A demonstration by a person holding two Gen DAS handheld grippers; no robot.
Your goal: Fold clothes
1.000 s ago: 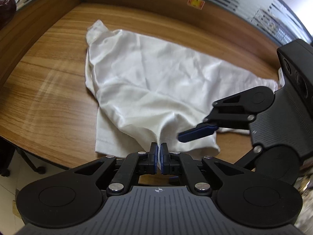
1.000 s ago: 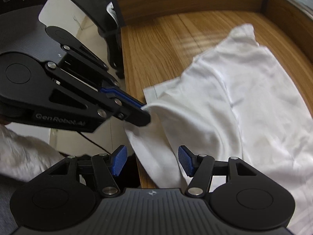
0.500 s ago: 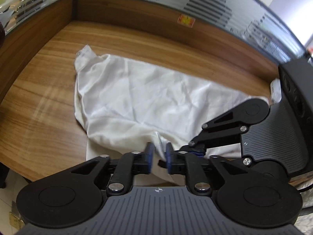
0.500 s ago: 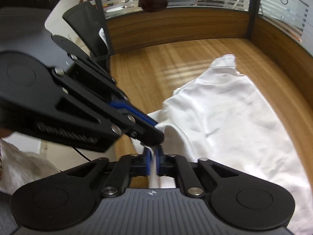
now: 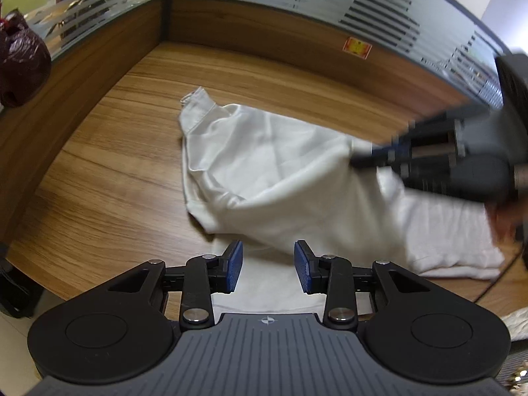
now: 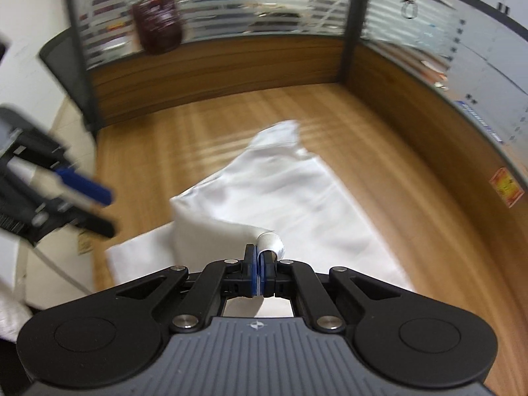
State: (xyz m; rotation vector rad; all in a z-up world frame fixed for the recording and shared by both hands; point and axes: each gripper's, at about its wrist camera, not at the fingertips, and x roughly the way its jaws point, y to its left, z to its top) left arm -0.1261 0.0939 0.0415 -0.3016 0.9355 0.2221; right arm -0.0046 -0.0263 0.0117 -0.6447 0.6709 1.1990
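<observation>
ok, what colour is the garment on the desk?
White, plain, no print. The garment shows best in the left wrist view.

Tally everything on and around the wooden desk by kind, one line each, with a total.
White garment: 1
Grippers: 2, the left gripper with fingers opening clear of the cloth, the right gripper shut on a fold of the garment
Dark red bag: 1
Orange sticker on the partition: 1
Total: 5
</observation>
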